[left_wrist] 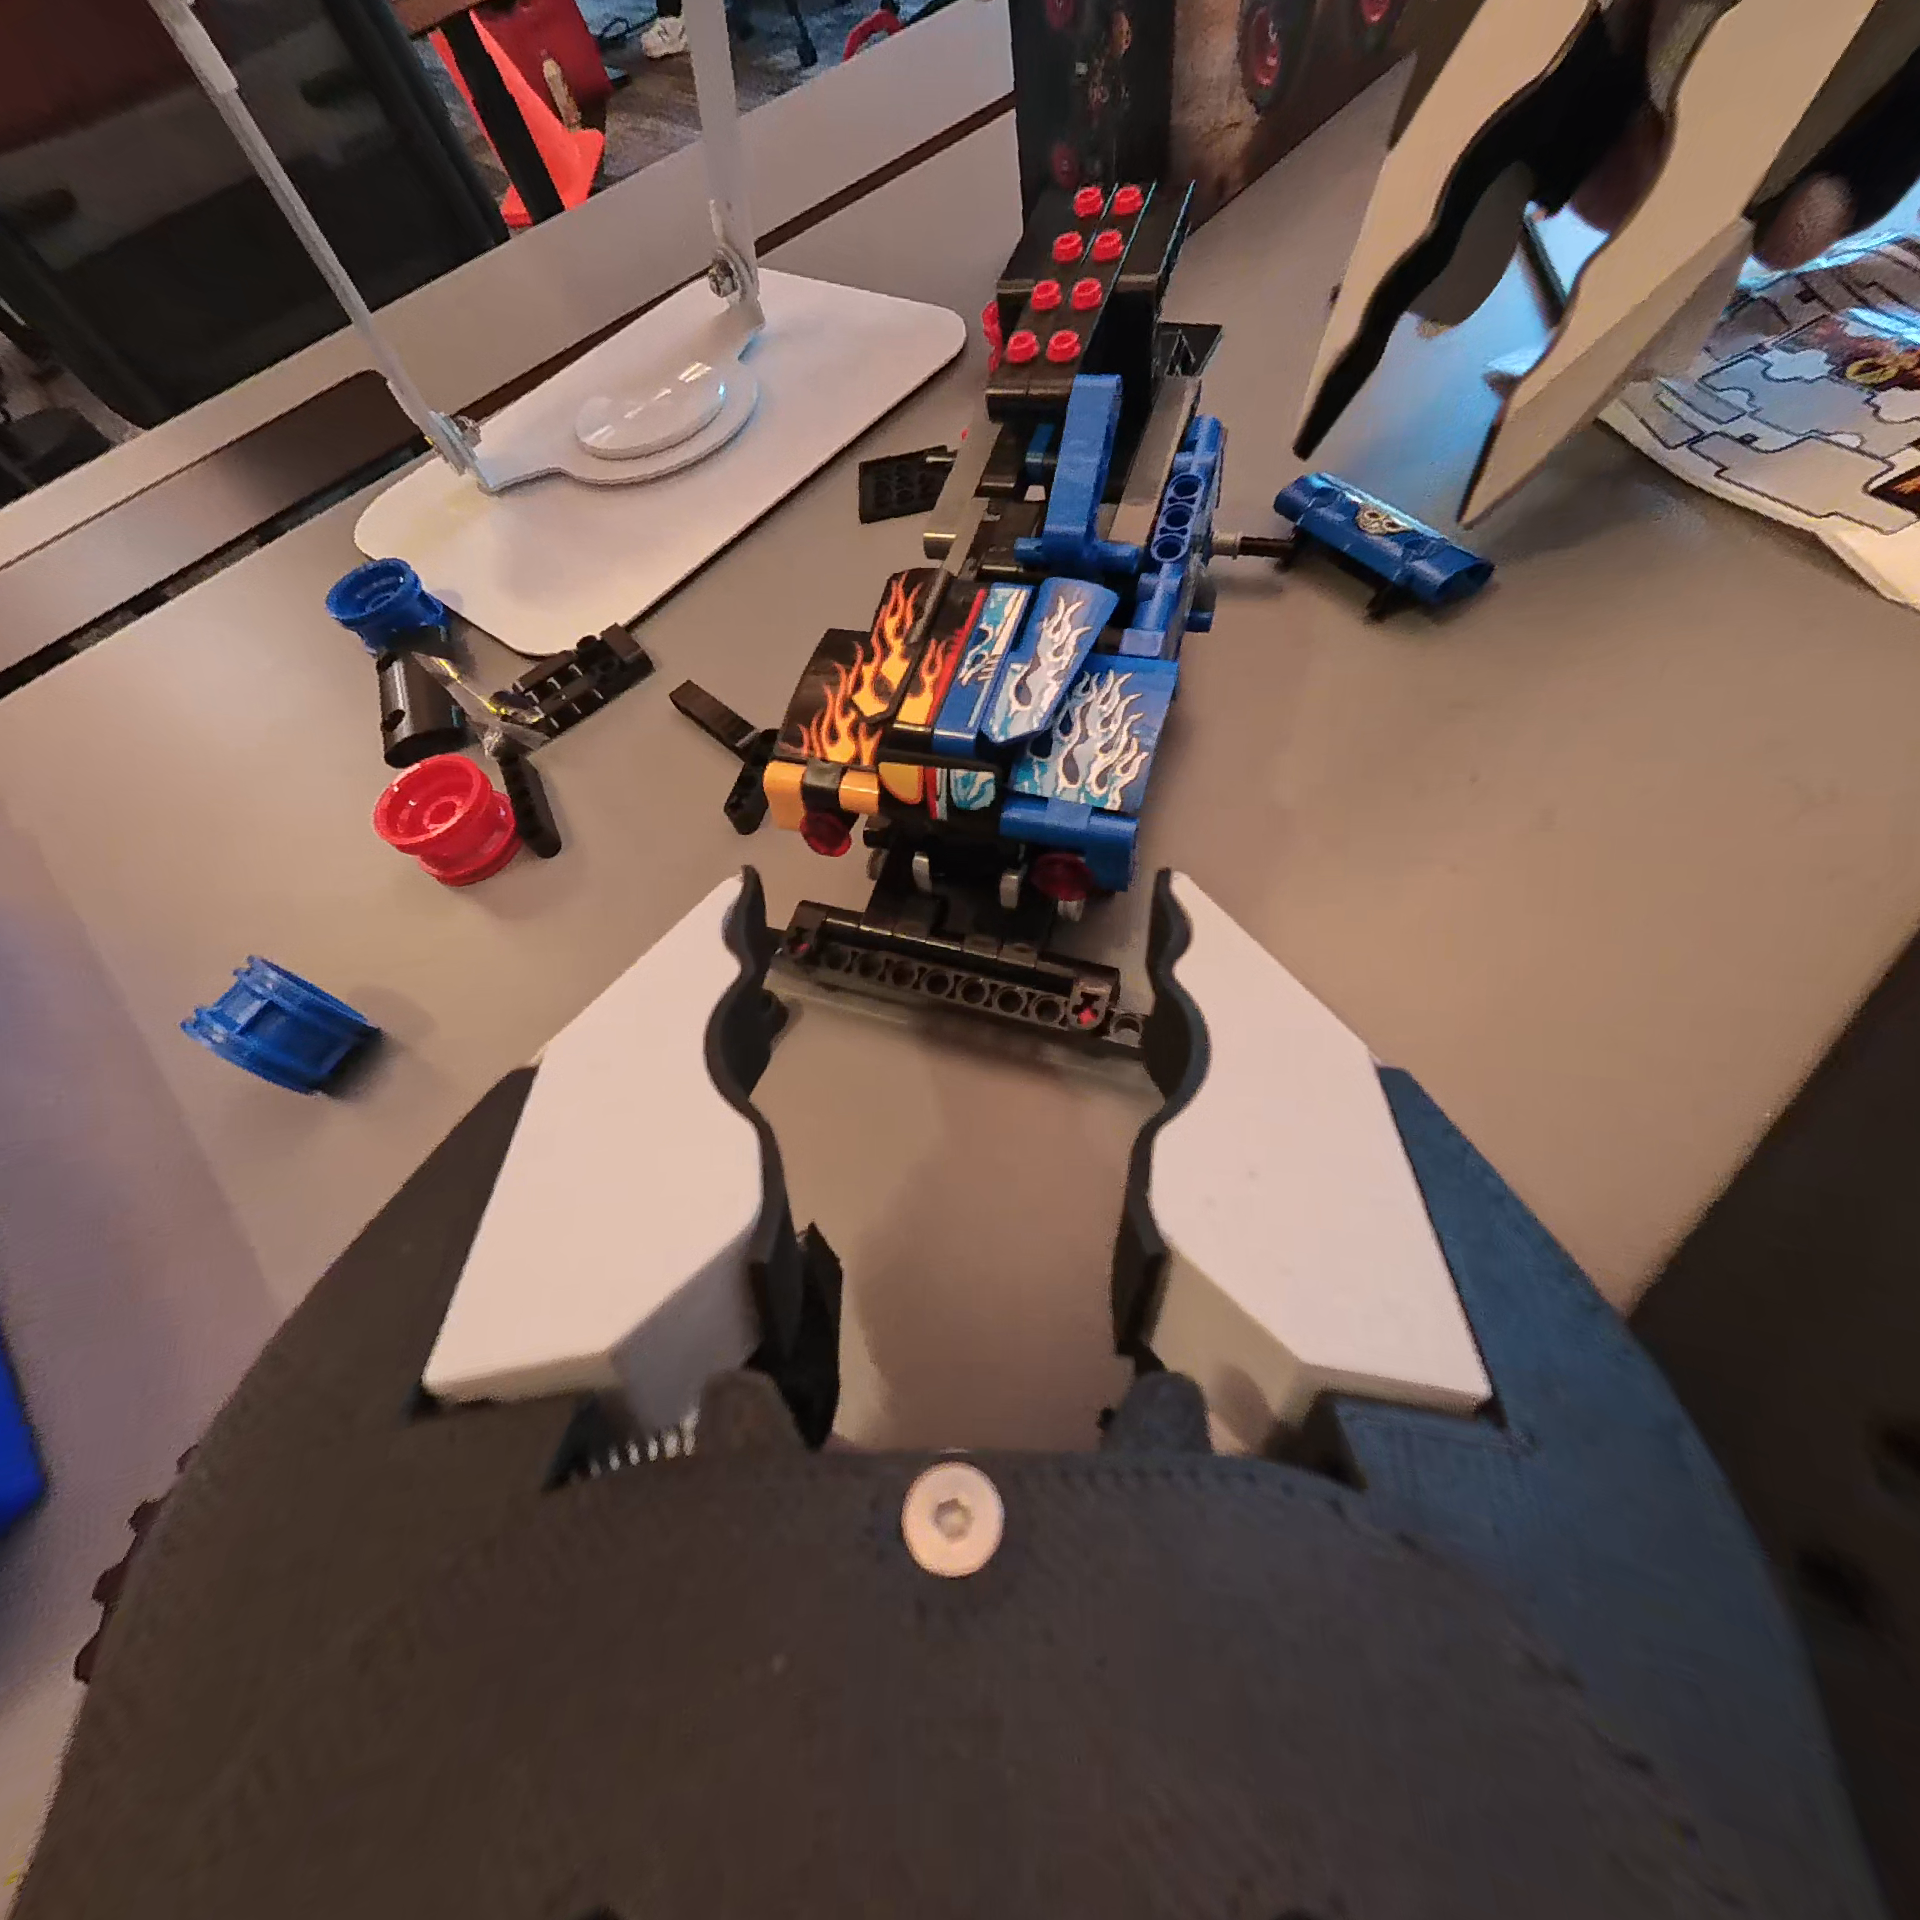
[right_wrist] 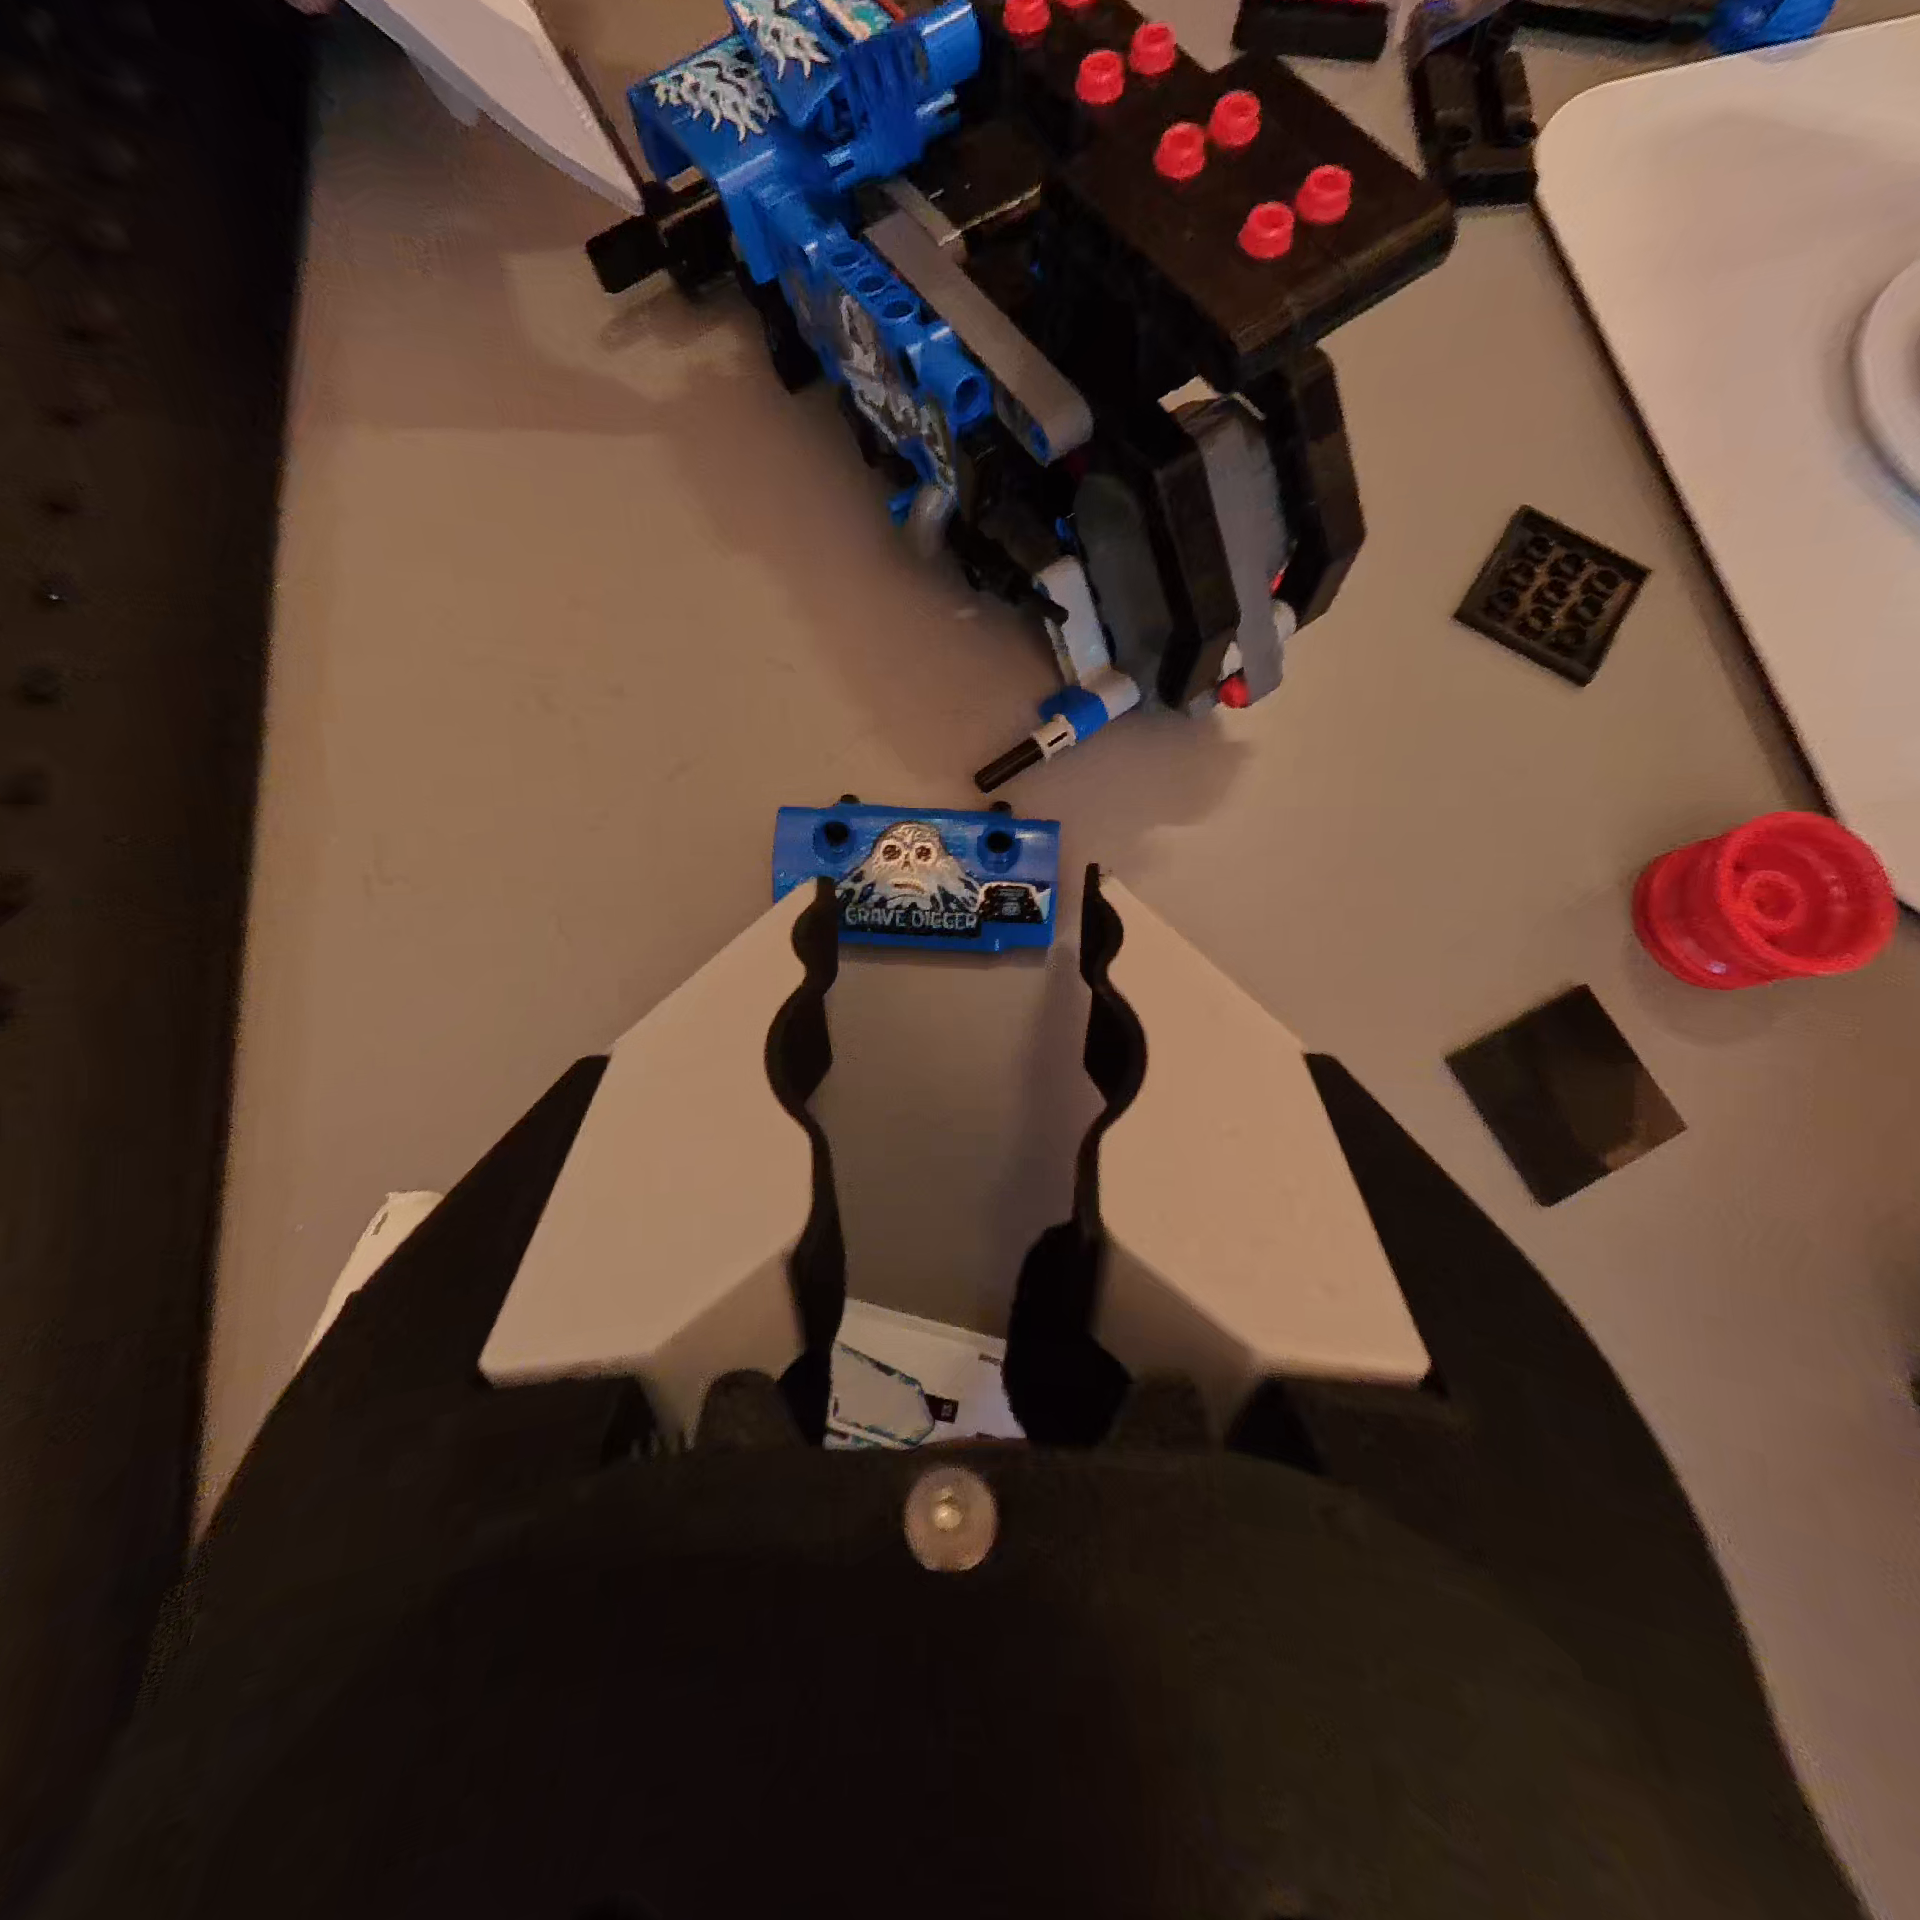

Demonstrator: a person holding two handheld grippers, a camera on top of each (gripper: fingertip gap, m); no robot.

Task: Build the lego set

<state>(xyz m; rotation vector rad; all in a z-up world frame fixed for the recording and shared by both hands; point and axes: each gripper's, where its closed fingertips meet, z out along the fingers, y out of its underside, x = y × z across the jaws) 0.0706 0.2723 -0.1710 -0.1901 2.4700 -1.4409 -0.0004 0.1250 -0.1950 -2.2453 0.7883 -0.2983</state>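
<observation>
Centrally, a half-built lego truck (left_wrist: 997,665) lies on a grey table (left_wrist: 1455,883), its blue and black body decorated with flame stickers. Just beside its rear axle sits a loose blue panel (right_wrist: 914,878) bearing a skull sticker.

That panel lies directly ahead of the right gripper (right_wrist: 951,894), between its fingertips, with its long axis running crosswise to the fingers. The right gripper's fingers are spread moderately, about the panel's width, and hold nothing; whether they touch the panel cannot be told. The right gripper is clearly the nearer one, so a pickup of this panel looks like the step in hand.

The left gripper (left_wrist: 956,925) has its fingers spread wide and empty, bracketing the black beam at the truck's front end.

Farther out lie a red wheel hub (left_wrist: 447,821), two blue hubs, small black parts, a white lamp base (left_wrist: 665,447) and an instruction sheet (left_wrist: 1787,416).
</observation>
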